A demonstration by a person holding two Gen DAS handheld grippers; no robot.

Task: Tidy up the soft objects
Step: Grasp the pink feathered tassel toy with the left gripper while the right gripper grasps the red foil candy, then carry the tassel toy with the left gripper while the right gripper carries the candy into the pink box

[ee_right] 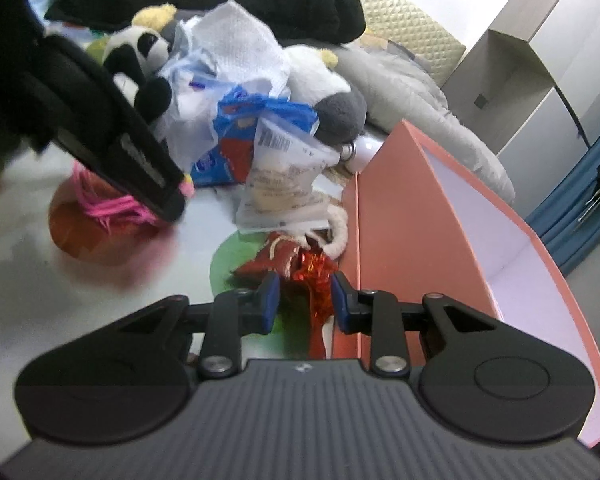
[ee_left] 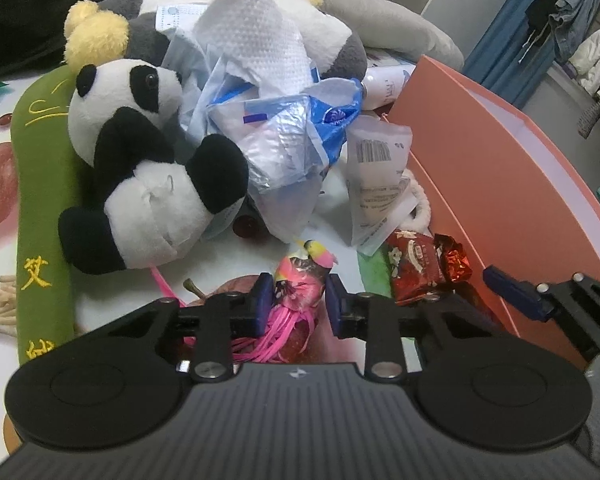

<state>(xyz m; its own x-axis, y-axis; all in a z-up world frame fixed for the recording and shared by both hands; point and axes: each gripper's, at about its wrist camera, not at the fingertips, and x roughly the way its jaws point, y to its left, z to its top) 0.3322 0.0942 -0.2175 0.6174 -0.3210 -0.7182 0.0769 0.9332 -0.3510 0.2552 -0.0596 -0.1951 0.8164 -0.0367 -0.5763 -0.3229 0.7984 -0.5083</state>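
- A pink bird toy [ee_left: 300, 284] at lower centre is clasped by the left hand-held gripper [ee_left: 296, 304].
- A red foil wrapper [ee_right: 314, 276], beside the orange box [ee_right: 400, 216], is bracketed by the parted right hand-held gripper [ee_right: 302, 300]; contact cannot be told.

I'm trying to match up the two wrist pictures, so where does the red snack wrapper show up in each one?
Left wrist view: red snack wrapper lies lower right of centre, just ahead of the left gripper.
Right wrist view: it lies at lower centre, reaching between the fingers of the right gripper.
Shared landmark: the orange box, directly right of the wrapper in both.
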